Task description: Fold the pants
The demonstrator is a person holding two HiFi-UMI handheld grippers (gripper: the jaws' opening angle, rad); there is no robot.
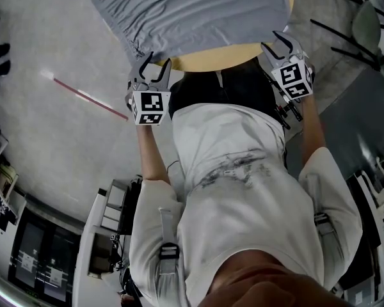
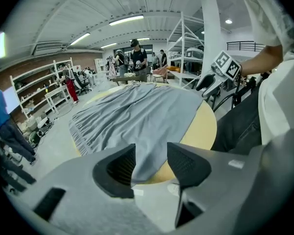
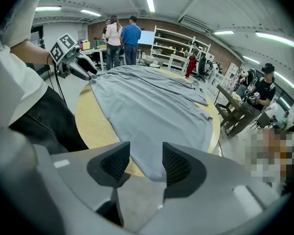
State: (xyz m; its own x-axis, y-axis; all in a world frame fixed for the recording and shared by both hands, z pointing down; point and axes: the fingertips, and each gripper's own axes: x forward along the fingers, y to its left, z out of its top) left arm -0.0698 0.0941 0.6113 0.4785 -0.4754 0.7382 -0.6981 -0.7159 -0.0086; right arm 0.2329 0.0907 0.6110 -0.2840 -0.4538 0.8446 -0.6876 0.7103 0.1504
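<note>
Grey pants (image 1: 192,11) lie spread flat over a round yellow table (image 1: 211,57). My left gripper (image 1: 155,66) hovers at the table's near edge by the cloth's near left corner, and my right gripper (image 1: 283,43) hovers by the near right corner. In the left gripper view the jaws (image 2: 151,148) stand apart, and a hanging corner of the pants (image 2: 132,116) shows through the gap without touching the pads. In the right gripper view the jaws (image 3: 146,148) also stand apart, with a corner of the pants (image 3: 152,106) showing between them, unpressed.
The person holding the grippers stands against the table's near edge. Black chairs (image 1: 365,24) stand to the right of the table. A red line (image 1: 89,98) marks the floor at left. Several people (image 2: 137,58) and shelving (image 2: 44,87) stand beyond the table.
</note>
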